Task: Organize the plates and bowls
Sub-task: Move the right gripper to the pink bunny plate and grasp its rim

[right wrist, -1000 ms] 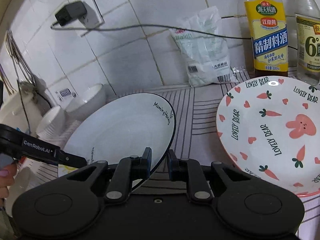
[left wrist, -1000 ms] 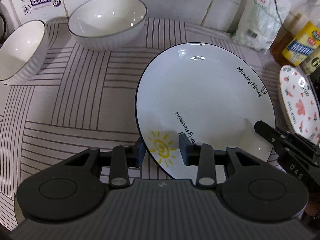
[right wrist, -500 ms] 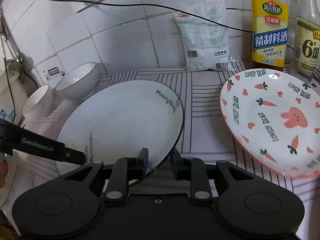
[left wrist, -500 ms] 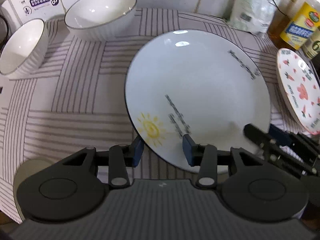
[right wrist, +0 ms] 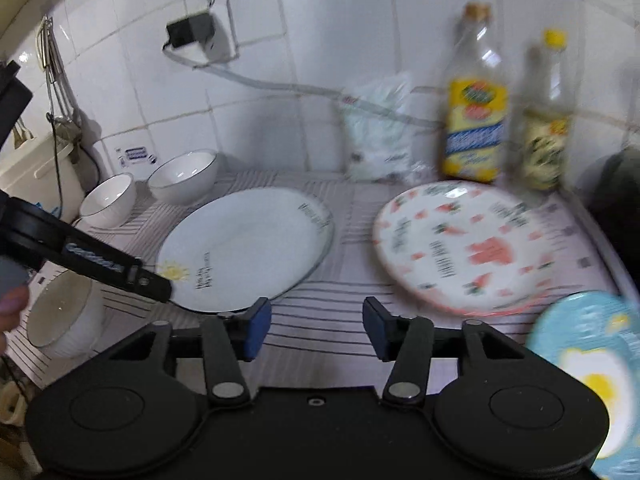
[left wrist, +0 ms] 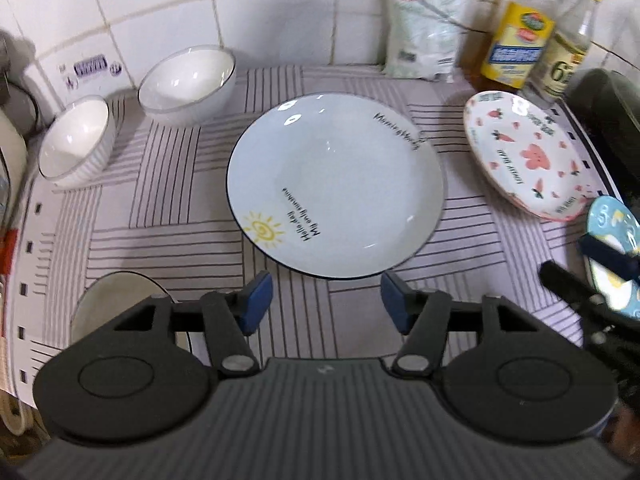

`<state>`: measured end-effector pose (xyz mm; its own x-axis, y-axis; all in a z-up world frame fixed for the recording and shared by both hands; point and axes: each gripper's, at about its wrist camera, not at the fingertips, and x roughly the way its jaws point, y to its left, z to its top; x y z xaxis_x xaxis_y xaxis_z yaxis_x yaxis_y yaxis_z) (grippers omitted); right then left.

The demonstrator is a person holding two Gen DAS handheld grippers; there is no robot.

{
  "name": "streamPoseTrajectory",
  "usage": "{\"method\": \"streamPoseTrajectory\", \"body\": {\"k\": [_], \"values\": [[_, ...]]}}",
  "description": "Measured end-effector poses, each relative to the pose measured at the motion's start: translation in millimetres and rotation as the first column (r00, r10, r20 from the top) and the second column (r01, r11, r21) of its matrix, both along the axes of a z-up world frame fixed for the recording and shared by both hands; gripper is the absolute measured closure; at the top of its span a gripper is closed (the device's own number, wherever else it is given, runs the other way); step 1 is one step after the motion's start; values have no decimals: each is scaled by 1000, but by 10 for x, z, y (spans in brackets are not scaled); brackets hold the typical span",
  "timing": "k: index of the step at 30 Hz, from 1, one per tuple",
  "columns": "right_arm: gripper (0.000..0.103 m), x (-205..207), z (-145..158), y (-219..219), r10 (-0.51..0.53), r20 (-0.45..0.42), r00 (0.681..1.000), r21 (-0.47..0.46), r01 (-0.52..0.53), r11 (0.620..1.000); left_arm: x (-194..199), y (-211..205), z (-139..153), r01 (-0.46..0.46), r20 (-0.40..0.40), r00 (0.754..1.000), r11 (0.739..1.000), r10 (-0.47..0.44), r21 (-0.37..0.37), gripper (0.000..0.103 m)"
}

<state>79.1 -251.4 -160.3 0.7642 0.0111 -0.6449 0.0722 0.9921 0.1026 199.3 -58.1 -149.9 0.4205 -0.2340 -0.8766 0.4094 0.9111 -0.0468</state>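
Plate with sun motif (left wrist: 336,184) lies flat on the striped mat (left wrist: 168,216), released. My left gripper (left wrist: 326,306) and right gripper (right wrist: 316,328) stand spread and empty just short of its near rim; the carrot plate (left wrist: 524,156) sits to its right.

Sun plate (left wrist: 336,184): white, dark rim, flat, just ahead of the left jaws.
Carrot plate (left wrist: 524,156): ahead-right, one edge raised.
Bowls: two upright (left wrist: 188,80) (left wrist: 74,140), far ahead-left.
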Motion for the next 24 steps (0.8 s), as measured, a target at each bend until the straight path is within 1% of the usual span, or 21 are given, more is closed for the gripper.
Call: {"method": "streamPoseTrajectory", "body": {"k": [1, 4, 7, 9, 10, 11, 13, 18, 20, 21, 24], "values": [[40, -70, 63, -56, -9, 10, 1000, -12, 9, 1000, -33, -29, 40, 9, 11, 1000, 1000, -9, -6, 39], [34, -235, 244, -218, -18, 33, 999, -30, 19, 999, -142, -130, 153, 44, 33, 999, 999, -43, -17, 34], [32, -357, 385, -361, -41, 56, 998, -42, 44, 998, -223, -230, 227, 67, 38, 997, 997, -66, -25, 34], [32, -415, 448, -430, -62, 66, 996, -54, 66, 996, -262, -297, 259, 80, 38, 996, 996, -79, -33, 27], [32, -452, 481, -453, -75, 76, 994, -64, 80, 995, -289, -330, 274, 83, 41, 996, 996, -81, -34, 20], [32, -478, 504, -478, -82, 83, 993, -70, 88, 994, -310, -366, 284, 88, 47, 995, 995, -86, -38, 18], [31, -529, 532, -545, -90, 90, 992, -79, 97, 992, -336, -447, 298, 100, 51, 994, 994, -98, -42, 18], [29, -543, 536, -659, -111, 84, 990, -109, 120, 987, -331, -631, 290, 113, 47, 993, 992, -110, -55, 13], [24, -525, 519, -723, -124, 82, 989, -100, 132, 986, -315, -693, 282, 101, 56, 994, 993, -98, -60, 11], [17, -509, 505, -752, -133, 78, 988, -96, 140, 986, -299, -714, 273, 97, 57, 994, 993, -94, -62, 10], [15, -443, 450, -823, -145, 72, 987, -98, 151, 984, -244, -798, 231, 95, 55, 994, 993, -91, -67, 10]]}}
